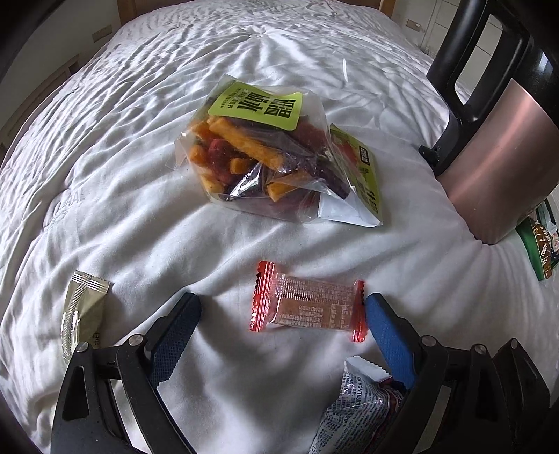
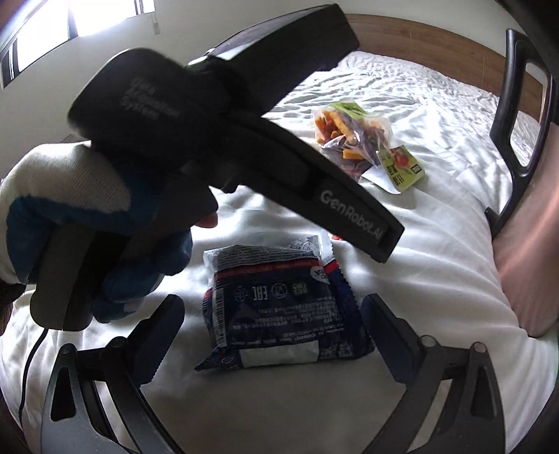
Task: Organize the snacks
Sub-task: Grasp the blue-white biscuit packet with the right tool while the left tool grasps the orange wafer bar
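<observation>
In the left wrist view a small red-ended bar wrapper (image 1: 307, 307) lies on the white bedspread (image 1: 139, 157) between my left gripper's (image 1: 283, 304) open fingers; its right end touches the blue right pad (image 1: 387, 335). Beyond it lies a clear bag of orange and purple vegetable chips (image 1: 258, 157). A beige sachet (image 1: 82, 310) lies at the left. A dark blue and silver snack pack (image 2: 279, 307) lies between my right gripper's (image 2: 272, 307) open fingers; it also shows in the left wrist view (image 1: 360, 408).
A rose-coloured bin with a black handle (image 1: 499, 153) stands at the right on the bed. A green box (image 1: 541, 241) lies behind it. The gloved hand holding the left gripper (image 2: 216, 146) fills the upper left of the right wrist view. A wooden headboard (image 2: 436, 31) is behind.
</observation>
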Action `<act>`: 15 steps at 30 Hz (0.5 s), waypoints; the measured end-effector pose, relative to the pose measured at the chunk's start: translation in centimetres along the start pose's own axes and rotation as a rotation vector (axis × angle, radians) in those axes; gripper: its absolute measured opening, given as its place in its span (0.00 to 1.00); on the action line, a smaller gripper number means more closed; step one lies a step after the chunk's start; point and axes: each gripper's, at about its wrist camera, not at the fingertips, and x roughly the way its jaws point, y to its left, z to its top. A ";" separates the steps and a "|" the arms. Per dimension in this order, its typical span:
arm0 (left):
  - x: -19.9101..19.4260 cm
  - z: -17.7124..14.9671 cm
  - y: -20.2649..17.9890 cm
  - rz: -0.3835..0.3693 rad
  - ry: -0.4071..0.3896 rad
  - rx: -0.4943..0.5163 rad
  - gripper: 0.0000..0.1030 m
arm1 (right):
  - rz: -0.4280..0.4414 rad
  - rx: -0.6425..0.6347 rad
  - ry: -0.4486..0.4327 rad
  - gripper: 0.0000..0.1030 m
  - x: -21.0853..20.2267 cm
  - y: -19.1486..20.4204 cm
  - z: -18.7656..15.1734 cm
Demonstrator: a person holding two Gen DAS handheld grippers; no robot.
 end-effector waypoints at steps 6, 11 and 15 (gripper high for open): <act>0.2 0.1 0.1 -0.002 -0.008 0.006 0.71 | 0.011 0.029 0.028 1.00 0.9 -1.1 0.0; 0.3 0.3 0.6 -0.003 -0.012 0.000 0.58 | 0.020 0.036 0.033 1.00 1.0 -1.6 -0.3; -0.1 0.1 1.3 -0.008 -0.023 -0.017 0.47 | 0.028 0.039 0.041 1.00 1.1 -2.1 -0.4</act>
